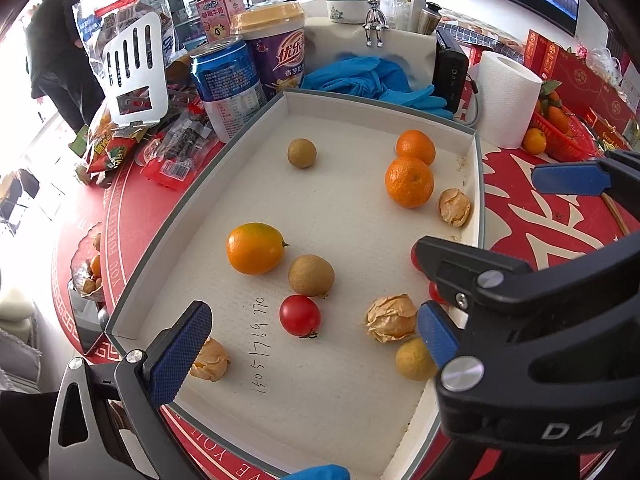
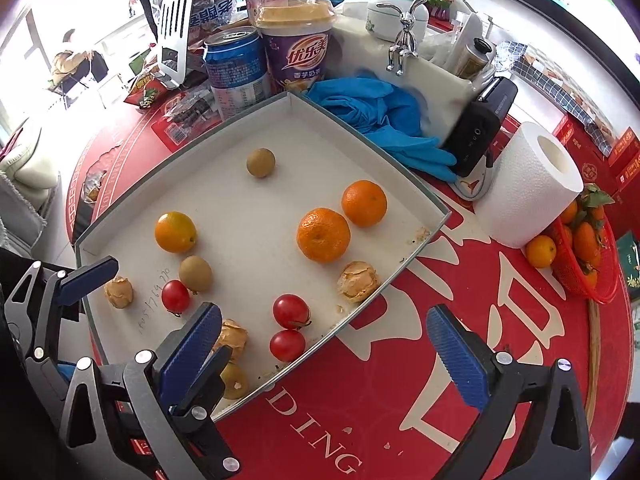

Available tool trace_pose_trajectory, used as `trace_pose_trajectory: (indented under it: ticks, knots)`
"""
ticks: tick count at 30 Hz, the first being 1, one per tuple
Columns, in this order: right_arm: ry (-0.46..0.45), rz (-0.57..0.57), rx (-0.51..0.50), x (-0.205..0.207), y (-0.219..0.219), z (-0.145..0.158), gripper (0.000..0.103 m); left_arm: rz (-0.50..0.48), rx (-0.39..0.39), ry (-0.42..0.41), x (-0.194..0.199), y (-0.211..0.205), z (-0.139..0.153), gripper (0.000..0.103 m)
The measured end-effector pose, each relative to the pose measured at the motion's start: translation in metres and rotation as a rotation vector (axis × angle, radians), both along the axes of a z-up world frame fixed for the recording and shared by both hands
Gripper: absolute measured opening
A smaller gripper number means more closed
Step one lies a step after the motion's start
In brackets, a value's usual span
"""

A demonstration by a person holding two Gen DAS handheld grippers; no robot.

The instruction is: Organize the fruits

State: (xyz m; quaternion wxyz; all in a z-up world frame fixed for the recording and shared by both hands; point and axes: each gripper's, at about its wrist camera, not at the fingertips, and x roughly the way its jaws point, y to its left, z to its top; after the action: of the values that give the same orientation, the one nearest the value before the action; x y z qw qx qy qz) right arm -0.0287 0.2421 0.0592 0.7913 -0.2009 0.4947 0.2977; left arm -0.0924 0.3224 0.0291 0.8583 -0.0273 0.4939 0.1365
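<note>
Over the white tray (image 1: 478, 184) of scattered fruit, I hold my left tongs (image 1: 316, 344) and right tongs (image 2: 332, 354) spread, both empty.

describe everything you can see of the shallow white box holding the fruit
The box is a shallow, open-topped rectangular tray that looks like cardboard, with low white walls edged in grey and a white textured floor. It lies flat on the red tablecloth. Handwritten digits mark the floor, and crumbs sit near one corner. Loose fruit is scattered inside; blue gloves lie against its far wall.
</note>
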Motion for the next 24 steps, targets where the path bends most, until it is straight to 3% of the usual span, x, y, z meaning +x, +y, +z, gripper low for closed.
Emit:
trace_pose_trajectory:
  ticks: [24]
  knots:
    - [0.006,0.001,0.0,-0.0006,0.0007,-0.0012,0.103,0.014,-0.004,0.004,0.0005,0.0032,-0.0017,0.103]
